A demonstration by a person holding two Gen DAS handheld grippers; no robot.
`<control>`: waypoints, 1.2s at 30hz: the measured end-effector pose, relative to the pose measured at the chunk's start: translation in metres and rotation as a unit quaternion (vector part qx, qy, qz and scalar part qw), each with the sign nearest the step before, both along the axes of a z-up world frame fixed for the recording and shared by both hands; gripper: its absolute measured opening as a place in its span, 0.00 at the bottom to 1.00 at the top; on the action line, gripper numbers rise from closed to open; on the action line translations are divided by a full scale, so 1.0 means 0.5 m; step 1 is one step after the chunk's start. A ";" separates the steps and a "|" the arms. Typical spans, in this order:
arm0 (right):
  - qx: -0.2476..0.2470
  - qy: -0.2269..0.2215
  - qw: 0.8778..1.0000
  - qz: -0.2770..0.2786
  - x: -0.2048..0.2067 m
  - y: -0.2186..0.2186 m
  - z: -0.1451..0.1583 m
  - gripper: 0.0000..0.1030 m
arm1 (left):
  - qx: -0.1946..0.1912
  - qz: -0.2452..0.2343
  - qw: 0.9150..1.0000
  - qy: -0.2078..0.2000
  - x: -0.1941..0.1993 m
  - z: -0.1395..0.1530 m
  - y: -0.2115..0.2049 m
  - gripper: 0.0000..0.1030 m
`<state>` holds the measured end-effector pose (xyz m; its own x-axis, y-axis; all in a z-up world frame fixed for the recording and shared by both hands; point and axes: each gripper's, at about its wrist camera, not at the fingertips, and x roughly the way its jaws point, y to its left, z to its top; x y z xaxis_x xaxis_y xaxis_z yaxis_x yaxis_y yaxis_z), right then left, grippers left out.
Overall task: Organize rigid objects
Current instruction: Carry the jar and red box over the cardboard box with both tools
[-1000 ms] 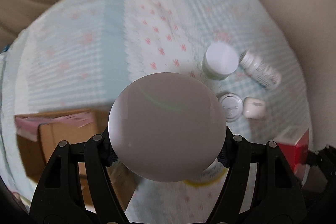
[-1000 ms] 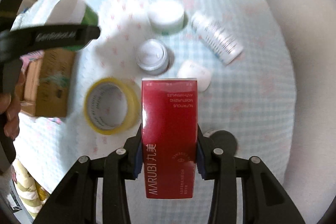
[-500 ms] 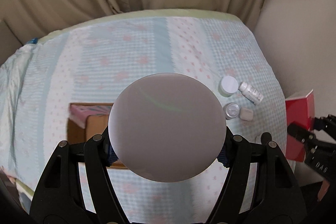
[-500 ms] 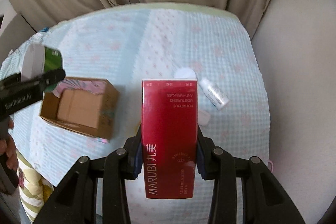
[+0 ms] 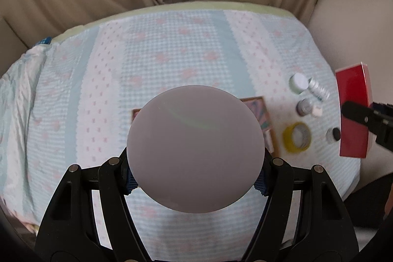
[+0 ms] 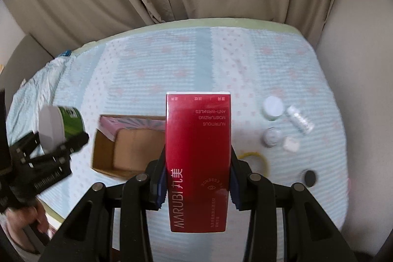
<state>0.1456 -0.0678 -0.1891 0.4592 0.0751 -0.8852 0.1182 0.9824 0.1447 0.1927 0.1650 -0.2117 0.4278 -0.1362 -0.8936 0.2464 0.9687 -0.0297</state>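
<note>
The left tongs (image 5: 195,173) are closed on a green canister (image 6: 62,123) with a white lid (image 5: 195,149), held in the air above the bed (image 6: 184,65); the lid faces the left camera and hides most of the cardboard box (image 6: 127,151) beneath it. The right tongs (image 6: 195,184) are closed on a red carton (image 6: 198,158) printed MARUBI, held upright above the bed to the right of the box. The box lies open on the checked bedspread. Right of it lie a yellow tape roll (image 5: 296,138), a white-capped jar (image 6: 272,107), a small bottle (image 6: 301,120) on its side, a silver-lidded jar (image 6: 272,136), a white case (image 6: 291,143) and a black-capped pot (image 6: 309,178).
</note>
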 end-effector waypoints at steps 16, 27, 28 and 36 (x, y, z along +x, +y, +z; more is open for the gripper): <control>0.015 0.089 0.994 0.056 0.143 0.198 -0.206 0.36 | 0.014 -0.002 0.994 0.109 0.122 -0.238 0.110 0.66; -0.012 0.160 0.980 0.119 0.212 0.209 -0.413 0.36 | 0.023 0.012 0.983 0.184 0.206 -0.417 0.073 0.66; -0.012 0.165 0.978 0.124 0.213 0.210 -0.427 0.36 | 0.024 0.014 0.981 0.190 0.211 -0.433 0.071 0.66; -0.018 0.180 0.968 0.172 0.210 0.225 -0.486 0.36 | 0.044 -0.012 0.978 0.201 0.216 -0.486 0.043 0.66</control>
